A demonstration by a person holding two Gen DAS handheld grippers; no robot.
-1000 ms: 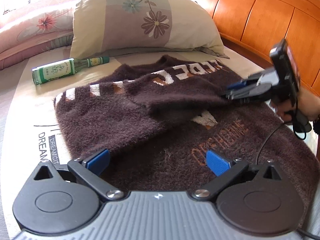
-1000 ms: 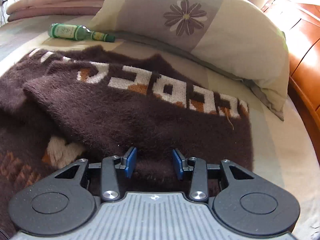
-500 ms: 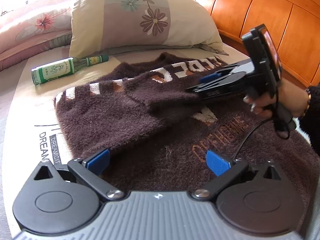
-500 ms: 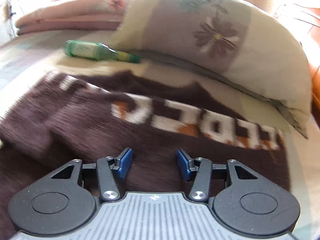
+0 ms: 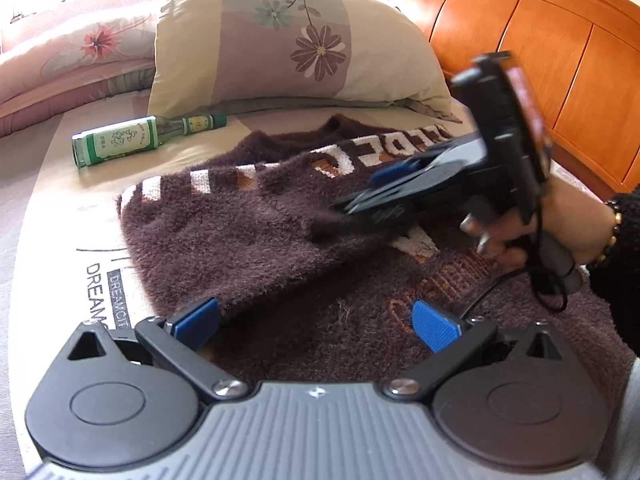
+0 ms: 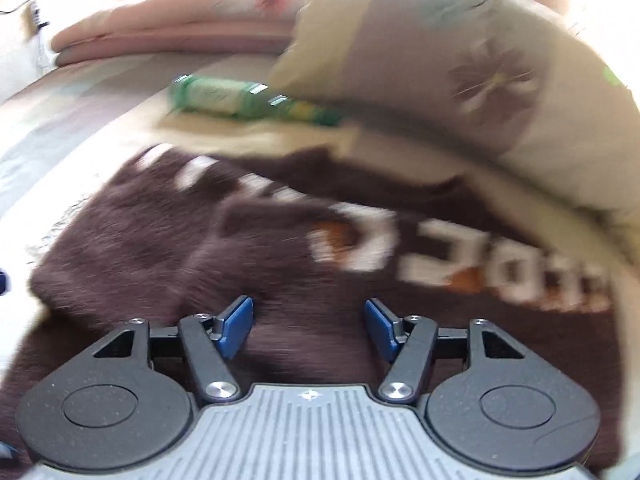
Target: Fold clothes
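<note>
A fuzzy dark brown sweater (image 5: 248,240) with white and orange letters lies spread on the bed, one sleeve folded across its body. My left gripper (image 5: 316,320) hangs open and wide over the sweater's near part, with nothing pinched. A hand holds my right gripper (image 5: 352,200) low over the folded sleeve near the sweater's middle. In the right wrist view, my right gripper (image 6: 308,326) has its jaws opening. Brown sweater (image 6: 168,248) fabric lies under and between the blue pads (image 6: 236,324), which do not press on it. This view is blurred by motion.
A green glass bottle (image 5: 120,144) lies on the sheet left of the sweater, and it shows again as the bottle (image 6: 240,100). A flowered pillow (image 5: 288,40) leans behind it. A wooden headboard (image 5: 560,60) runs along the right. A pink quilt (image 5: 60,60) is stacked at far left.
My right gripper has swept leftward across the sweater and its jaws have spread wider, off the fabric. The left gripper has stayed where it was, still open.
</note>
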